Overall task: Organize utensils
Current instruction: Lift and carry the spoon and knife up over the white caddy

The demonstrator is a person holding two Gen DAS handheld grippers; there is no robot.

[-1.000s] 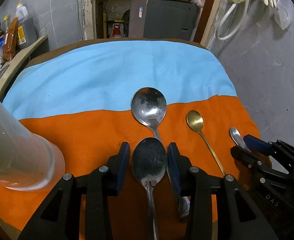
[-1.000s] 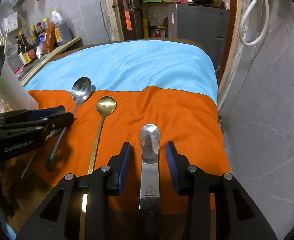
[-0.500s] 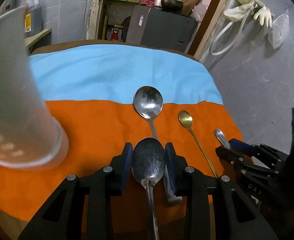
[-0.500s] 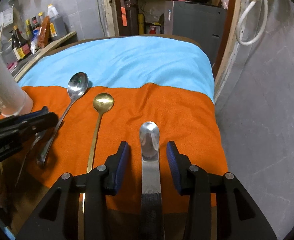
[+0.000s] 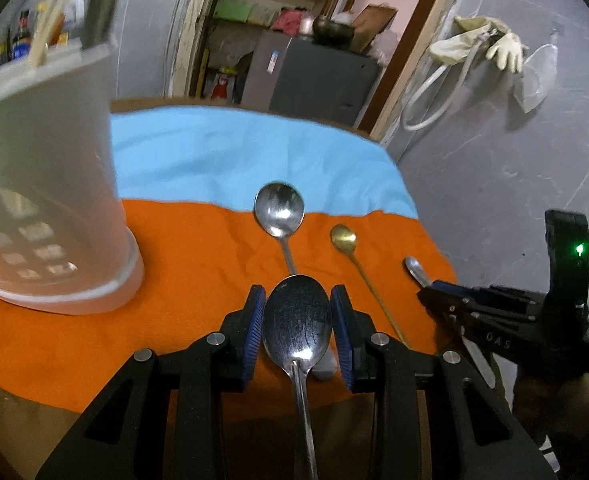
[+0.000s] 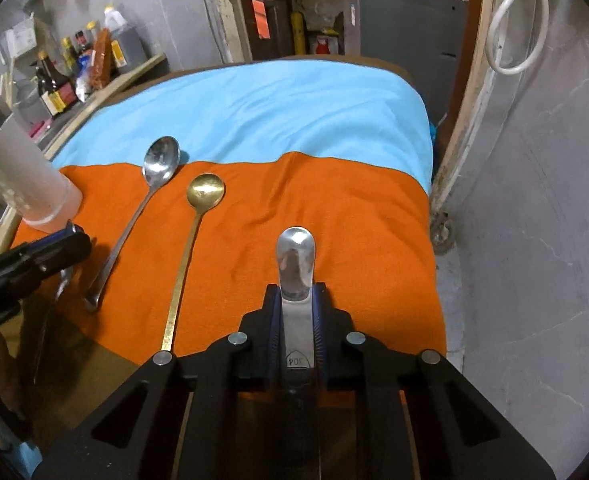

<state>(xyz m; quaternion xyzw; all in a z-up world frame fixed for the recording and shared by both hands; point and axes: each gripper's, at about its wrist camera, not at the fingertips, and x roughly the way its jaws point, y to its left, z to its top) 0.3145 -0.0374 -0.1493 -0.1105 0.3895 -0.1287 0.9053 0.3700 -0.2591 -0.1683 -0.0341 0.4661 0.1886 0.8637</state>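
The left hand-held gripper (image 5: pixel 297 318) pinches a dark spoon (image 5: pixel 297 320) by its bowl, above the table's (image 6: pixel 354 208) near edge. The right hand-held gripper (image 6: pixel 297 320) is closing on a flat steel handle (image 6: pixel 297 272). Beyond lie a silver spoon (image 6: pixel 160 162) and gold spoon (image 6: pixel 205 192); a translucent cup (image 5: pixel 42 184) stands left.
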